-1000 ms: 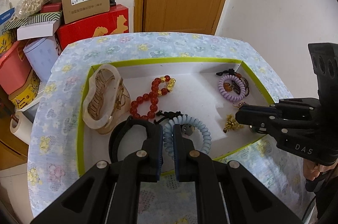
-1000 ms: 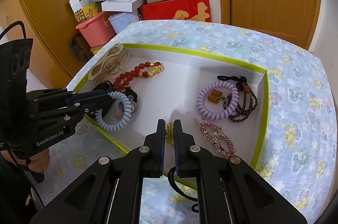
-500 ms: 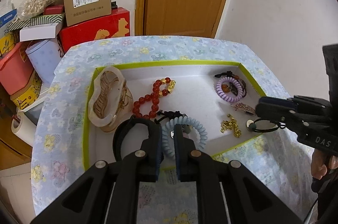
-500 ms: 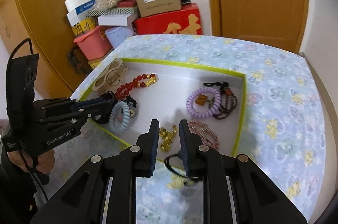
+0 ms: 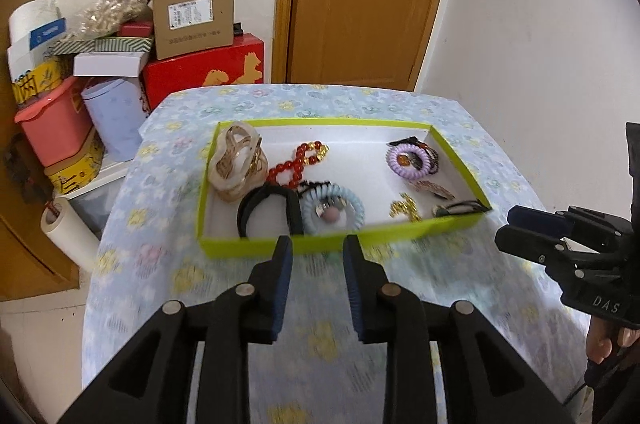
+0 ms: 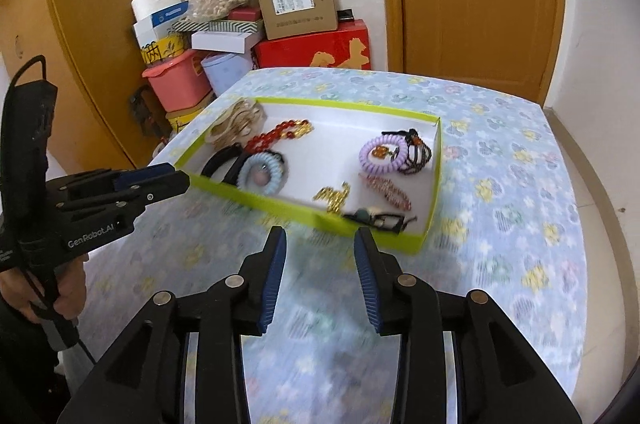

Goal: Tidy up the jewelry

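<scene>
Backing off from the left wrist view, the left gripper (image 5: 316, 252) now hangs short of the green tray (image 5: 340, 238) over the flowered cloth (image 5: 160, 264), where a second ago its closed tips were down inside at the pale blue coil tie (image 5: 333, 209). Its jaws are opening with nothing between them, so that tie and the black band (image 5: 266, 209) beside it look delivered. Also in the tray: a cream claw clip (image 5: 237, 165) at the far left, red beads (image 5: 296, 165), a purple coil tie (image 5: 409, 163), gold charms (image 5: 405, 209) and a black-corded piece (image 5: 460, 206) at the near right corner.

Seen from the right wrist, the right gripper (image 6: 320, 252) has likewise pulled out of the tray (image 6: 376, 238); its jaws are opening, empty, and the black-corded piece (image 6: 378, 217) lies inside the near wall. A pink beaded clip (image 6: 386, 189) rests just behind it (nothing lies loose on the cloth that I can see). My guess is the sorting is finished or nearly so.
</scene>
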Demonstrator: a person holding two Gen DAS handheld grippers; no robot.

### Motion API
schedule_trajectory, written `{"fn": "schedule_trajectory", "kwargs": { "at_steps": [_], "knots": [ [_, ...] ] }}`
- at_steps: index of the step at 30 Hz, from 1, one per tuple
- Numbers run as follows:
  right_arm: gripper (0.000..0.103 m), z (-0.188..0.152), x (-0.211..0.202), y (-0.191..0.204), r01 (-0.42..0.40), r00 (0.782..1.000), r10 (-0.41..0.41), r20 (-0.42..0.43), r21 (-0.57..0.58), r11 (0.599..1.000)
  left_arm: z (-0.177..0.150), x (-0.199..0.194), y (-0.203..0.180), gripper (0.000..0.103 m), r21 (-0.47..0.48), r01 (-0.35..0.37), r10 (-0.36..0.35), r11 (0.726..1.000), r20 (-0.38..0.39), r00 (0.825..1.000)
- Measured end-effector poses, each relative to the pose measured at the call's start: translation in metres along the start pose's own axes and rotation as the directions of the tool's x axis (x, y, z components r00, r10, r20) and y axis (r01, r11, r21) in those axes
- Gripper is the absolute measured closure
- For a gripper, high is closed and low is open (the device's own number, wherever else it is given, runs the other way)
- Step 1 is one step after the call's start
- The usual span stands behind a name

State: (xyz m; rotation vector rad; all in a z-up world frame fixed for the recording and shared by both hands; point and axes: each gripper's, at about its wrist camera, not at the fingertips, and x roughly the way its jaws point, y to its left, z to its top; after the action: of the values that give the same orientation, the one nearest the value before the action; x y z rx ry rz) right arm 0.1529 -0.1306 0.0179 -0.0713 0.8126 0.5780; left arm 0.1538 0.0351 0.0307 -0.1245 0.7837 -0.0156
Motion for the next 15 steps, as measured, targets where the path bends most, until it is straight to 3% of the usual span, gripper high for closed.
{"fn": "schedule_trajectory", "kwargs": {
  "at_steps": [15],
  "knots": [
    [0.066, -0.052, -0.037, 0.029, 0.023, 1.0, -0.023, -0.01, 0.017, 1.0, -0.052, -0.056, -0.019, 0.076, -0.006, -0.06, 0.06, 0.998, 0.024, 0.998]
  ]
}}
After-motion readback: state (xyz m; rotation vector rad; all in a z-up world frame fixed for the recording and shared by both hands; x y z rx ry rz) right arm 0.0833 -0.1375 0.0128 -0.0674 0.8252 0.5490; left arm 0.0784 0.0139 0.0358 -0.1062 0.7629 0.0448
